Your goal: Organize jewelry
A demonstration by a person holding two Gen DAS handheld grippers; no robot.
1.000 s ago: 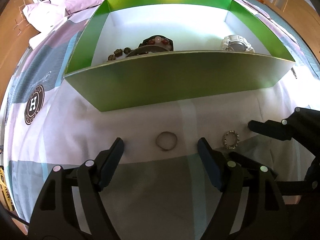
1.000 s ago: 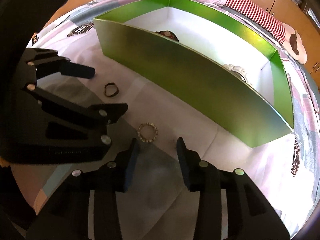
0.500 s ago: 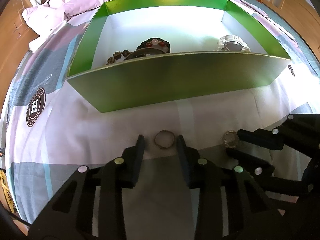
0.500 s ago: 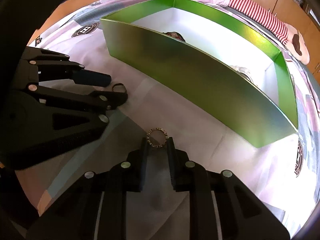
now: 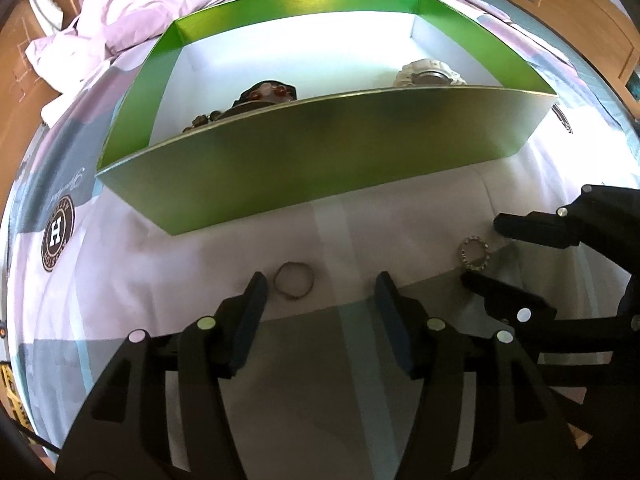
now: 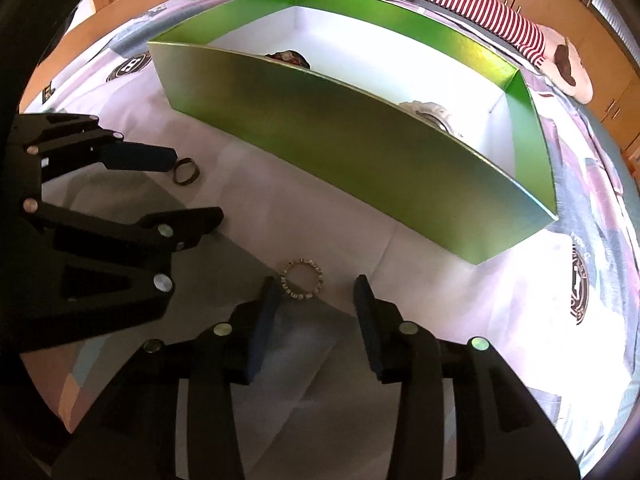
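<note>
A plain dark ring (image 5: 294,286) lies on the bedsheet between the tips of my open left gripper (image 5: 320,285), close to its left finger. It also shows in the right wrist view (image 6: 186,171). A beaded silver ring (image 6: 302,279) lies between the tips of my open right gripper (image 6: 316,290), nearer its left finger. It also shows in the left wrist view (image 5: 475,253). The green box (image 5: 320,156) with a white inside stands beyond both rings. It holds bead bracelets (image 5: 264,94) and a white watch (image 5: 430,74).
The box sits on a patterned bedsheet (image 5: 60,236) with round logo prints. A crumpled pink duvet (image 5: 132,12) and a striped cloth (image 6: 484,8) lie behind the box. Wooden furniture (image 5: 592,20) lines the far edge.
Both grippers had closed around their rings half a second ago and have now opened again. Both rings still lie on the sheet. The grippers sit lower and closer to the bed.
</note>
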